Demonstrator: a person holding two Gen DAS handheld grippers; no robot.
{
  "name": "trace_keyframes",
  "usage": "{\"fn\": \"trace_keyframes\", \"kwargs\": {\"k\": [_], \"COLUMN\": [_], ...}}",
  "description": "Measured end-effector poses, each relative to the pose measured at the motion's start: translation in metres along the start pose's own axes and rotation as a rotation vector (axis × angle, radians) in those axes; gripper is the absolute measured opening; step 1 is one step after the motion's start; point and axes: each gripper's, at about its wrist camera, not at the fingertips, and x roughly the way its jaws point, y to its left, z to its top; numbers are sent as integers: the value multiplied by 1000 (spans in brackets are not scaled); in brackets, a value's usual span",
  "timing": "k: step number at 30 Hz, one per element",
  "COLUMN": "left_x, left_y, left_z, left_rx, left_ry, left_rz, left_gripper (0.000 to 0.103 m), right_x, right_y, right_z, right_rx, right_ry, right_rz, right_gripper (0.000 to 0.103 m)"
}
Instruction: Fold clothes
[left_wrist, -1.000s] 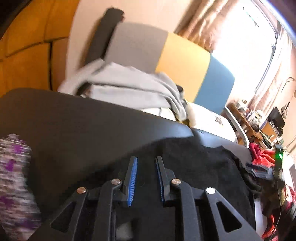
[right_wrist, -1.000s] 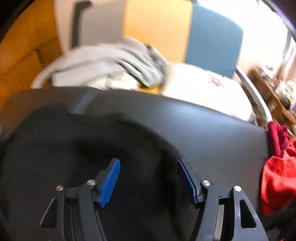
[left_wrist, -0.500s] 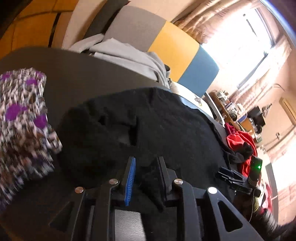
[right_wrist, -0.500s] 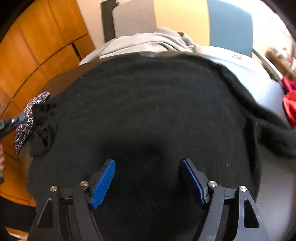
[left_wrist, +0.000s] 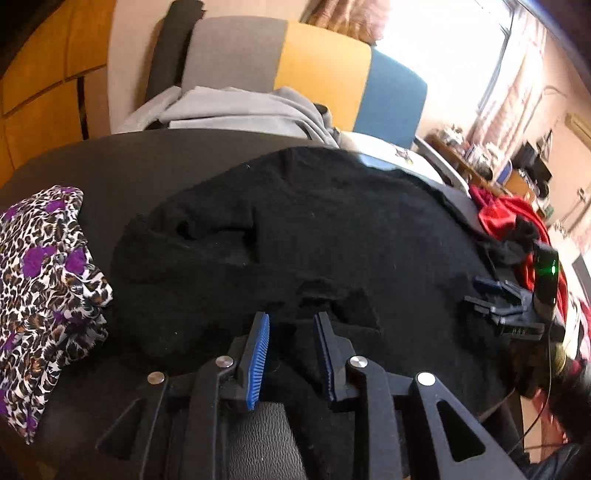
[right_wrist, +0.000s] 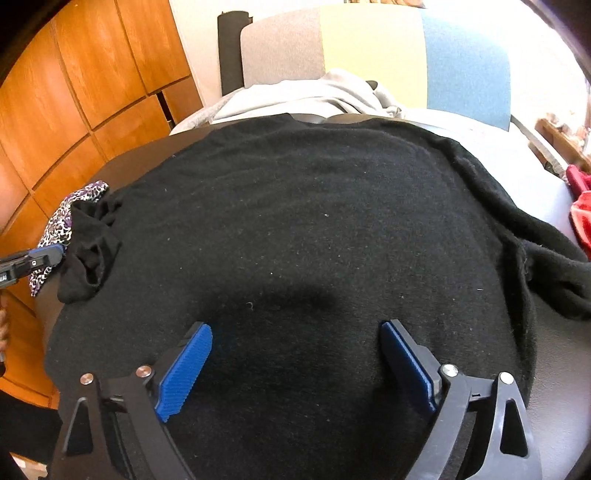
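Note:
A black knit garment (right_wrist: 314, 229) lies spread over the dark round table (left_wrist: 110, 166); it also shows in the left wrist view (left_wrist: 332, 229). My left gripper (left_wrist: 291, 321) sits at its near left edge with the jaws narrowly apart and a fold of the black cloth between them. My right gripper (right_wrist: 295, 332) is open wide just above the garment's near middle, holding nothing. It shows from the side in the left wrist view (left_wrist: 495, 299). A sleeve (right_wrist: 535, 240) trails off right.
A folded leopard-print cloth with purple spots (left_wrist: 40, 273) lies at the table's left. A red garment (left_wrist: 513, 218) lies at the right edge. Behind the table stands a grey, yellow and blue sofa (left_wrist: 325, 74) with grey clothes (left_wrist: 240, 114). Wooden cabinets (right_wrist: 74, 92) stand left.
The black garment has been pulled flat across the table over the last second. Both grippers have drawn back toward its near edge. The right stays open.

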Motion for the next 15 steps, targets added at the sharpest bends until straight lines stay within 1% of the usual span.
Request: {"fn": "trace_keyframes", "kwargs": {"k": [4, 9, 10, 13, 15], "left_x": [-4, -9, -9, -3, 2], "left_y": [1, 0, -1, -9, -10], "left_z": [1, 2, 3, 3, 5], "left_rx": [3, 18, 27, 106, 130], "left_ry": [-15, -30, -31, -3, 3], "left_rz": [10, 28, 36, 64, 81], "left_gripper": [25, 25, 25, 27, 30], "right_x": [5, 5, 5, 4, 2], "right_y": [6, 8, 8, 6, 6], "right_z": [1, 0, 0, -1, -1], "right_rx": [-36, -44, -38, -26, -17], "right_ry": [7, 11, 9, 5, 2], "right_rz": [-19, -27, -25, -23, -21], "right_gripper": [99, 100, 100, 100, 100]}}
